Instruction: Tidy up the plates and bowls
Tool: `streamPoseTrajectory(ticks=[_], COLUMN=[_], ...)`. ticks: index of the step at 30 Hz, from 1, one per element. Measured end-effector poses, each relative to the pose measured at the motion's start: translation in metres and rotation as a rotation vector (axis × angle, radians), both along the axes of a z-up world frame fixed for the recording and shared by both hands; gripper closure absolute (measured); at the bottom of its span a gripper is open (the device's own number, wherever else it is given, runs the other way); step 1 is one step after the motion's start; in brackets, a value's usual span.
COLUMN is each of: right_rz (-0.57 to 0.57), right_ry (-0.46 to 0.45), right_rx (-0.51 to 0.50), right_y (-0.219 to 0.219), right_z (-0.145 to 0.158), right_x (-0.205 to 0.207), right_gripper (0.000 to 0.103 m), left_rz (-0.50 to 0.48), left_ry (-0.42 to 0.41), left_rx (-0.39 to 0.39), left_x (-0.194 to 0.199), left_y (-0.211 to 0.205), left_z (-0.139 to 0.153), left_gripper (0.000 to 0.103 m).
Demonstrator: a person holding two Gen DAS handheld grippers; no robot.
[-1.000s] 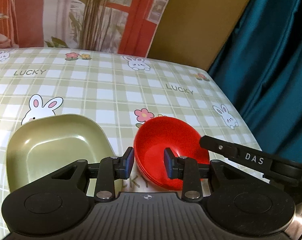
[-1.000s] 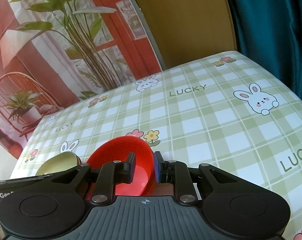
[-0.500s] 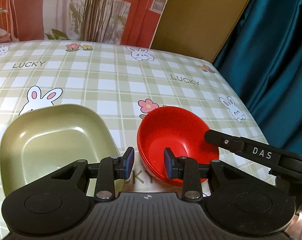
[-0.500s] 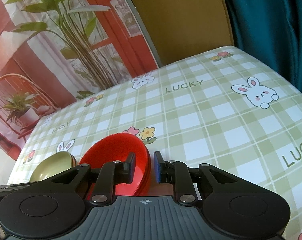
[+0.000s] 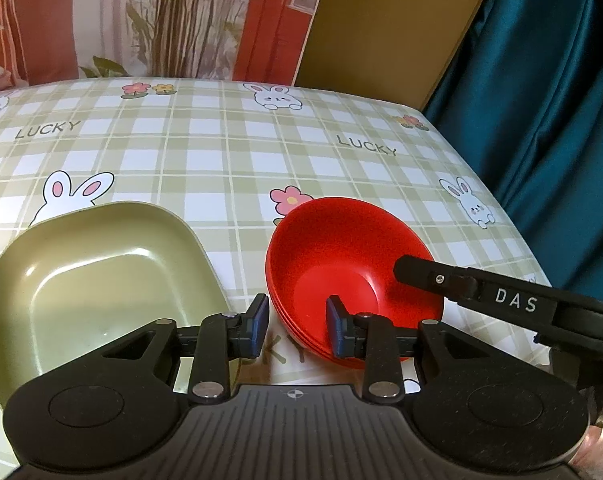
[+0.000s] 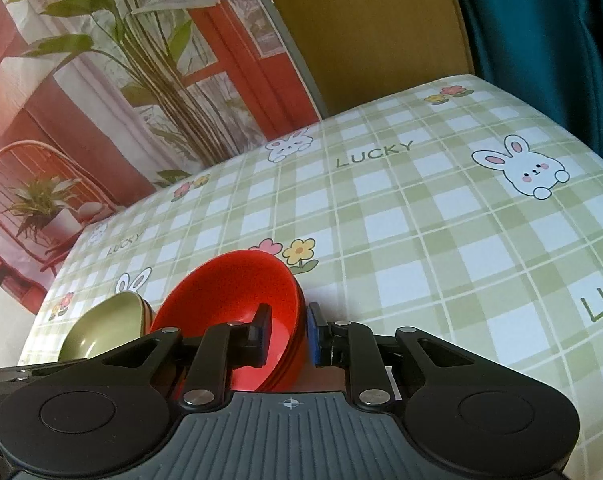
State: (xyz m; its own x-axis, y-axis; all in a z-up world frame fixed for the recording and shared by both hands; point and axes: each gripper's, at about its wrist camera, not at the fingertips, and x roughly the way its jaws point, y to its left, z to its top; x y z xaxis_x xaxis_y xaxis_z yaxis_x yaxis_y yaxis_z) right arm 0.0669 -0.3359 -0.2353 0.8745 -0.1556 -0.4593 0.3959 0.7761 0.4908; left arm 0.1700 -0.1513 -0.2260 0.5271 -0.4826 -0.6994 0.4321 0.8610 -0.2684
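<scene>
While we look along our left gripper (image 5: pixel 297 328), its two blue-tipped fingers stand apart, with one on each side of the near rim of the red bowls (image 5: pixel 349 276). We cannot tell if the fingers touch that rim. We see a stack of red bowls here, because a few rims show one under the other. The stack sits on the table (image 5: pixel 221 160), just beside the green plate (image 5: pixel 97 280), which is square with round corners. Our right gripper (image 6: pixel 287 334) has its fingers close together over the wall of the red bowls (image 6: pixel 225 300), one finger inside and one outside, so it seems to pinch the wall. From this side the green plate (image 6: pixel 105 328) peeks out behind the bowls. In the left view, the long black arm of the right gripper reaches over the bowl, and we can read "DAS" (image 5: pixel 515 300) on it in white letters. On the checked cloth we read the word "LUCKY" (image 5: pixel 367 146) many times, next to bunnies (image 6: pixel 521 168) and little flowers (image 5: pixel 289 200).
</scene>
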Motion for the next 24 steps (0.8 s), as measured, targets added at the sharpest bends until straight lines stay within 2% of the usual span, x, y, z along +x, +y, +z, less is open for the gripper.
streamPoseTrajectory(ticks=[4,14,19,24], right_rz=[-0.001,-0.025,-0.029,-0.015], right_ry=[0.002,0.015,-0.008,-0.059], right_rx=[0.001,-0.030,-0.042,-0.058], right_y=[0.000,0.003,0.006,0.009], right_z=[-0.001,0.012,0.034,0.067], right_x=[0.000,0.001,0.005,0.015], right_gripper=[0.086,0.092,0.092,0.093], left_rz=[-0.002,0.001,0.020,0.035], left_ry=[0.000,-0.016,-0.058,-0.078], left_rx=[0.000,-0.032,-0.027,-0.077], left_x=[0.000,0.000,0.003,0.013], left_y=[0.001,0.005,0.011,0.027], left_z=[-0.001,0.006,0.018,0.041], left_gripper=[0.079,0.080,0.080,0.080])
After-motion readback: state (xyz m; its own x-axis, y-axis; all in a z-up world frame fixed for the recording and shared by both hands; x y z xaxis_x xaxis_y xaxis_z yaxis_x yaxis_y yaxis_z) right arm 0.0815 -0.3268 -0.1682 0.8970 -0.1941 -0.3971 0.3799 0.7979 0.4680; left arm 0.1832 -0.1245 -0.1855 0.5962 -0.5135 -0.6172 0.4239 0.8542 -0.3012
